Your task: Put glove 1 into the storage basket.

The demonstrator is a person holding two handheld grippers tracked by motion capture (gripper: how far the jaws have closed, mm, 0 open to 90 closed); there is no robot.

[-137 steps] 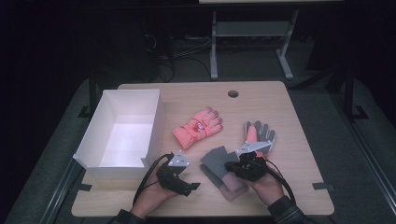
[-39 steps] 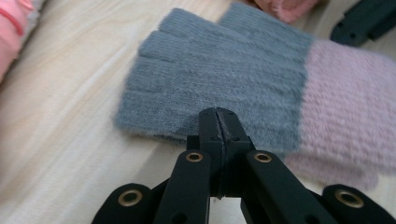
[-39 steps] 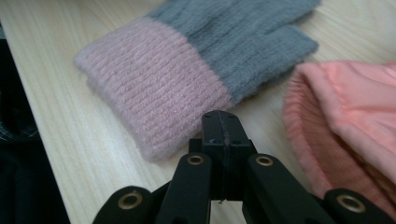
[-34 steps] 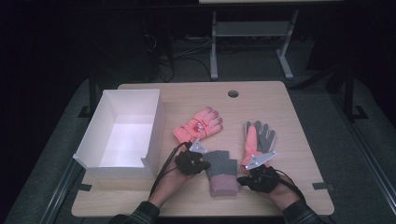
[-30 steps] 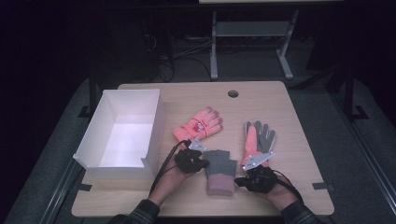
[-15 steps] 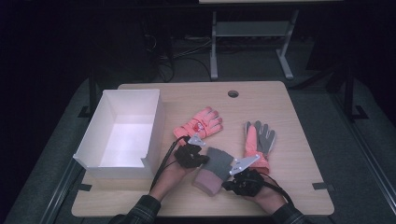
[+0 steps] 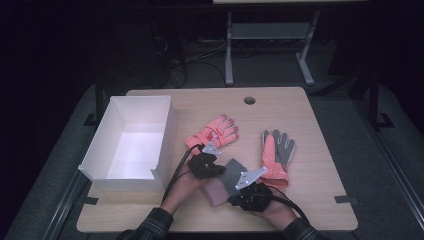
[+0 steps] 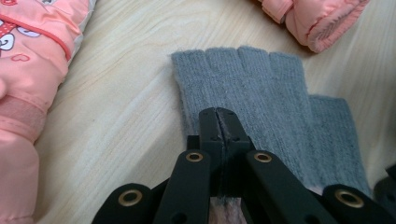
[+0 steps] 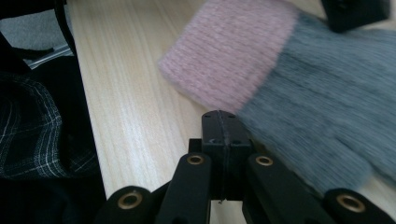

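A grey knit glove [image 7: 231,174] with a pink cuff [image 7: 216,192] lies tilted on the wooden table [image 7: 310,200], near the front. My left gripper [image 7: 216,169] is shut, its tips [image 8: 218,113] resting on the grey fabric [image 8: 261,93] below the glove's fingers. My right gripper [image 7: 238,193] is also shut, and its tips [image 9: 220,116] touch the glove's edge where the cuff [image 9: 229,51] meets the grey part [image 9: 327,107]. No fabric shows between either pair of jaws.
An open white box [image 7: 131,140] stands at the left. A pink padded glove [image 7: 215,132] lies behind the left gripper, and a pink and grey glove [image 7: 277,150] to the right. A plaid sleeve [image 9: 42,135] hangs at the table's front edge.
The grey glove has turned, its pink cuff swinging left toward the front. My right gripper has slid left along the glove. The left gripper has stayed put.
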